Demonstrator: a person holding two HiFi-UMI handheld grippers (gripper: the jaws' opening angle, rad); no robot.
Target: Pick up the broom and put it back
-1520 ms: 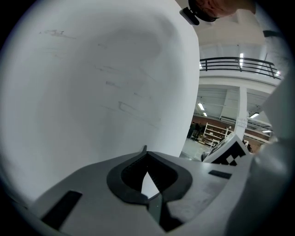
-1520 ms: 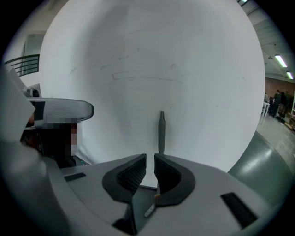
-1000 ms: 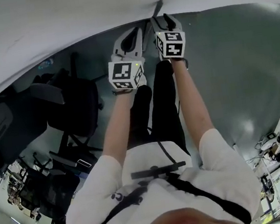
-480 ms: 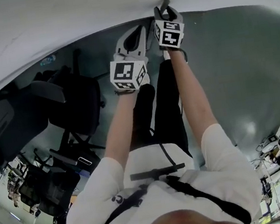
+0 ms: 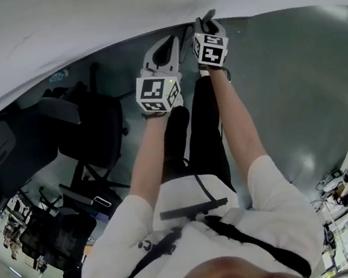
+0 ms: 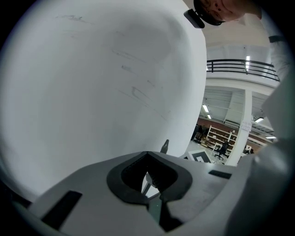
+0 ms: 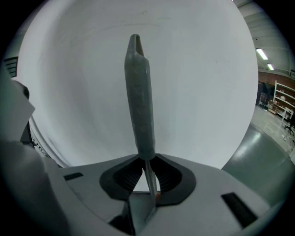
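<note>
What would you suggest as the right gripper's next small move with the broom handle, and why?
Probably ease the broom handle forward until it leans on the white wall, before releasing. The right gripper has just been closing its jaws, and they pinch the handle where its thick grey part ends. It stands upright close before the wall; whether it touches yet I cannot tell.

A white wall [image 5: 80, 20] meets a glossy grey floor [image 5: 295, 86], with black office chairs [image 5: 89, 131] at left.
</note>
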